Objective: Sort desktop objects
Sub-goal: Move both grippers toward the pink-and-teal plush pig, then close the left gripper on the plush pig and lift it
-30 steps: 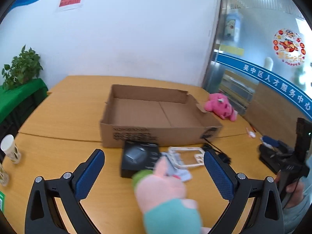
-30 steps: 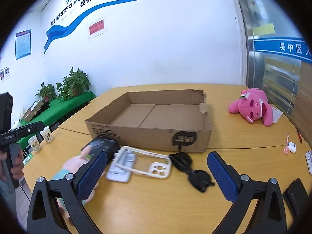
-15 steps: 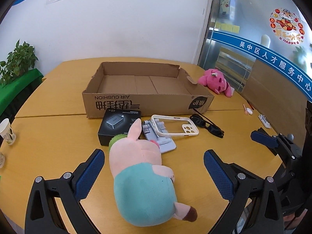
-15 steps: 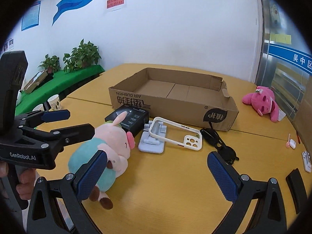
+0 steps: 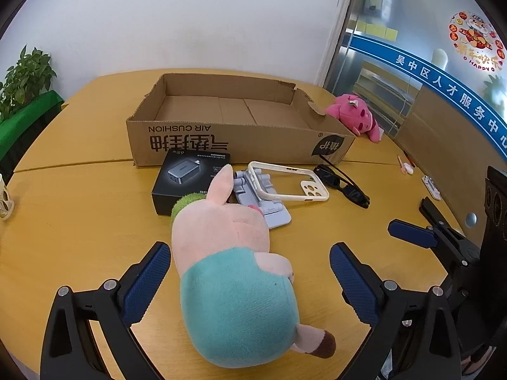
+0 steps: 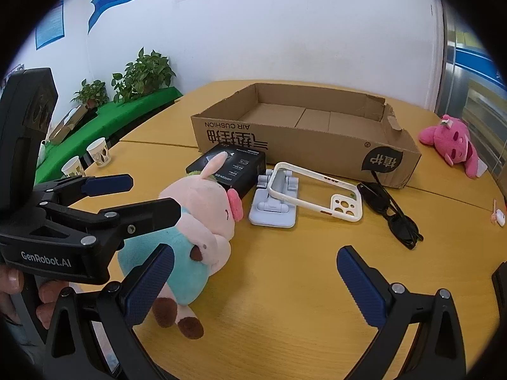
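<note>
in the left wrist view the left gripper (image 5: 250, 280) sits at the bottom of the frame, spread wide and holding nothing; the plush pig (image 5: 233, 272) lies on the table (image 5: 79, 215) between its fingers, touching neither. in the right wrist view the right gripper (image 6: 255, 280) at the bottom edge is also wide open and empty, with the pig at lower left. above the pig, near frame centre, a black box (image 5: 190, 180), a grey phone stand (image 5: 266, 202), a white phone case (image 5: 286, 185) leaning on the stand, and sunglasses (image 5: 343, 186) lie just in front of the cardboard box (image 5: 234, 145). a pink plush (image 5: 355, 115) lies at centre right beside the cardboard box
</note>
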Tool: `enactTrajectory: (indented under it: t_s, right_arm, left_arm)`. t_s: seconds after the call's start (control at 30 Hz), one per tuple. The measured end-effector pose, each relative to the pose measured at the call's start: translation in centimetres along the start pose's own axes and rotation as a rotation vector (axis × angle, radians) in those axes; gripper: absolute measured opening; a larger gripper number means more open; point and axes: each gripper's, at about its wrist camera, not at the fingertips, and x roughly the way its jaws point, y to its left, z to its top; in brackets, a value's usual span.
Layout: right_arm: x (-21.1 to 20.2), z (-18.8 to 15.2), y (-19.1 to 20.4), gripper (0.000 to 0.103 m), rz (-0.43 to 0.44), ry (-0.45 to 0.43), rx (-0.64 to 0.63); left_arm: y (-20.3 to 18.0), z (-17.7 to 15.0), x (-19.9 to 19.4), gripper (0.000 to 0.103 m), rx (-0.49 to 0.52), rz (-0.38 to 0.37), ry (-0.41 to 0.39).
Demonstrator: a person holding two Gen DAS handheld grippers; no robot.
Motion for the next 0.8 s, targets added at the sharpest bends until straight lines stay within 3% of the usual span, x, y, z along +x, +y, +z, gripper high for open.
enactTrajectory:
  t_s: [0.23,0.4,0.67,0.8]
  right_arm:
    - [2.0,-1.0,0.1,0.102,0.084,0.059,0.024]
    - [3.4,-1.8,0.9,0.102,0.177,0.106,0.043]
    - [6.5,-1.6,3.5,0.102,0.375,0.179,0.04]
    - [7.9,-1.7,6.2,0.102,0.415,0.237,-0.039]
  left_arm:
    - [1.6,0.1,2.6,0.096,-0.039,-0.028,0.057]
    - [3.3,-0.2,4.9,0.094,-0.086,-0.051,0.145]
    - [6.1,-0.8,5.6,0.092,-0.169,-0.174,0.2]
    - [7.0,-1.2,5.3,0.087,-0.189,-0.208,0.209]
